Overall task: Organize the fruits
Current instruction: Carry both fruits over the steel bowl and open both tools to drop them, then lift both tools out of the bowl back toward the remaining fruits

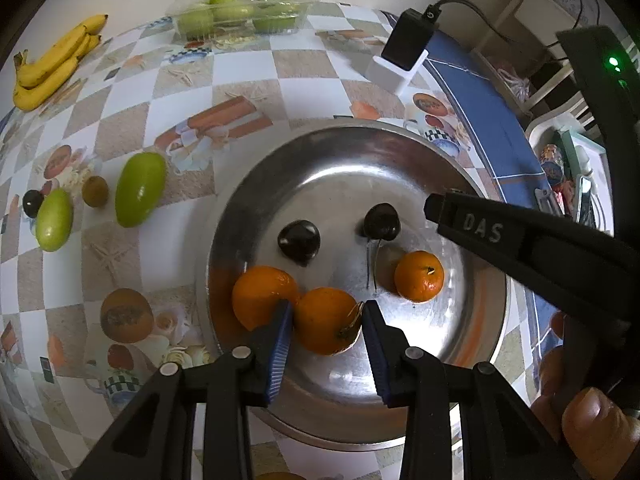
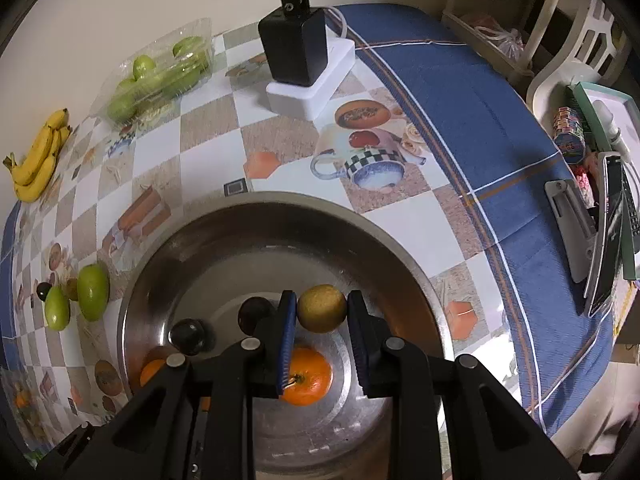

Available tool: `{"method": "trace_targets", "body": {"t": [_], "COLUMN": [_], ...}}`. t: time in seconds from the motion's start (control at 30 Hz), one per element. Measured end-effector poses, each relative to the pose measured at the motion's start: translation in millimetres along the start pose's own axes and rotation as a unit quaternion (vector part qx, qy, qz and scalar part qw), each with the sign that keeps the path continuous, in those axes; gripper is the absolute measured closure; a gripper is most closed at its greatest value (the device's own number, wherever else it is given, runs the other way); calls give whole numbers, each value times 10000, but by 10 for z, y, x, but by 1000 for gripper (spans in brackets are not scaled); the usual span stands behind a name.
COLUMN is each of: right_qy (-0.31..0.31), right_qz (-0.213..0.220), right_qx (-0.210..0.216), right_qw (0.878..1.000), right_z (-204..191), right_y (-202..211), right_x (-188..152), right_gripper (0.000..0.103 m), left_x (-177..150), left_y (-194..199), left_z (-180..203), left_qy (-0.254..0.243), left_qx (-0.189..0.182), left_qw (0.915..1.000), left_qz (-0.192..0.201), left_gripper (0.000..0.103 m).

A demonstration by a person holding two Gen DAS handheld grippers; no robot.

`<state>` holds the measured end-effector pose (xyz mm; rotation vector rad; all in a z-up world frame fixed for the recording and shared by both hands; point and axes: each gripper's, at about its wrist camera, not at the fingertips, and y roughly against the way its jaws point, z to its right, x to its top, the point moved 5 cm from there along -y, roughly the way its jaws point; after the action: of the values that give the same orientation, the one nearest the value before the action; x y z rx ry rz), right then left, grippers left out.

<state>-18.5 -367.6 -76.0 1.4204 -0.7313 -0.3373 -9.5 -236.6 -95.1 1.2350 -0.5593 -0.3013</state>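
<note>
L gripper (image 1: 326, 312) sits low over the steel bowl (image 1: 460, 168), jaws part-open w/ a mandarin (image 1: 324, 320) between the blue pads. L pad touches or nearly touches the fruit; R pad is at its stem end, contact can't be confirmed, so can't tell if it's truly clamped or just bracketed. A 2nd mandarin (image 1: 260, 296) lies just beside it on the outer side of the L pad, touching it. 3rd mandarin (image 1: 419, 276) is apart, toward the bowl's R side, w/ 2 dark plums (image 1: 299, 242) farther back in the bowl.

R gripper (image 2: 322, 312) hangs above the bowl too, jaws moderately open around a small yellow-brown round fruit (image 2: 322, 309). L pad looks against it; a thin gap seems to show at the R pad, so grip is not certain.

Outside the bowl, on the patterned tablecloth (image 1: 248, 76): 2 green oblong fruits (image 1: 140, 188), a kiwi-like brown one (image 1: 95, 191) between them, a dark plum (image 1: 32, 202) at the far L. Bananas (image 1: 52, 64) and a clear tray of green fruit (image 1: 240, 10) near the wall. Black charger (image 2: 294, 46) on a white block at the back.
</note>
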Motion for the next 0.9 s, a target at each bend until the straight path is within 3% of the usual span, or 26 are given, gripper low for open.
{"method": "trace_targets", "body": {"t": [0.7, 0.9], "right_qy": [-88, -128], "right_qz": [-170, -158], "right_qx": [-35, -44], "right_qw": [9998, 9998], "right_z": [23, 32], "right_y": [-100, -77], "right_x": [-12, -8], "right_gripper": [76, 66], "left_x": [2, 10], "left_y": [-44, -36], "left_z": [58, 60], "left_qy": [-91, -78], "left_qx": [16, 11], "left_qw": [10000, 10000], "left_qz": [-26, -9], "left_gripper": [63, 56]}}
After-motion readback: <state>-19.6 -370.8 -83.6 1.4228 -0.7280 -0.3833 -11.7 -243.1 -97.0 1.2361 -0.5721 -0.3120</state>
